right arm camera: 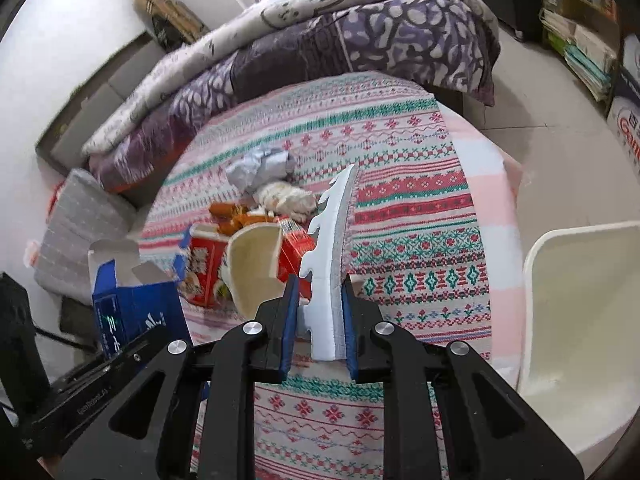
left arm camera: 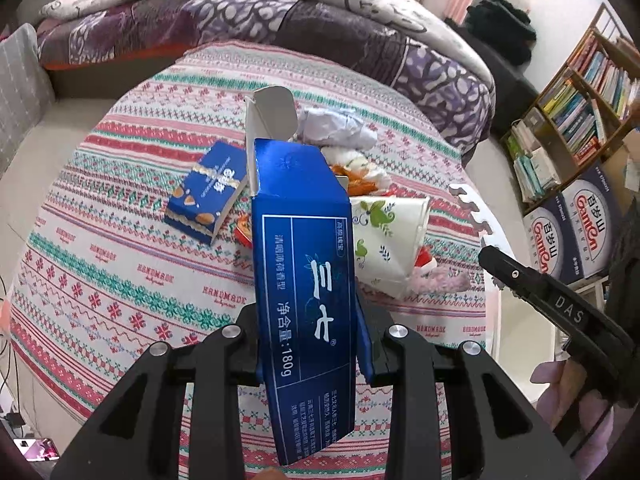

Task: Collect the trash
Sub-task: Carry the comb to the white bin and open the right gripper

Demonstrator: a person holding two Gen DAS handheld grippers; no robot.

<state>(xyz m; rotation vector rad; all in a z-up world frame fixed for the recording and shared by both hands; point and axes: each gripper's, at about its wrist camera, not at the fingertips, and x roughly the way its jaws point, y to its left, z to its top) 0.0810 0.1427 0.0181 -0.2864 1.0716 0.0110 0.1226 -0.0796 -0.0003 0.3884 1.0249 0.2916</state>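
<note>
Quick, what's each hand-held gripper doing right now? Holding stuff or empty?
Left hand-held gripper: closed on the blue toothpaste box.
Right hand-held gripper: closed on the white foam strip with the jagged edge.

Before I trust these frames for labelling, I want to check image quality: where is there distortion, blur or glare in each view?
Left wrist view: strong fisheye bending with dark corners; the blue carton in the left gripper is sharp, its print legible, with mild sheen. Right wrist view: same curvature; the foam strip in the right gripper is crisp, the white bin at the right edge is bright and soft.
</note>
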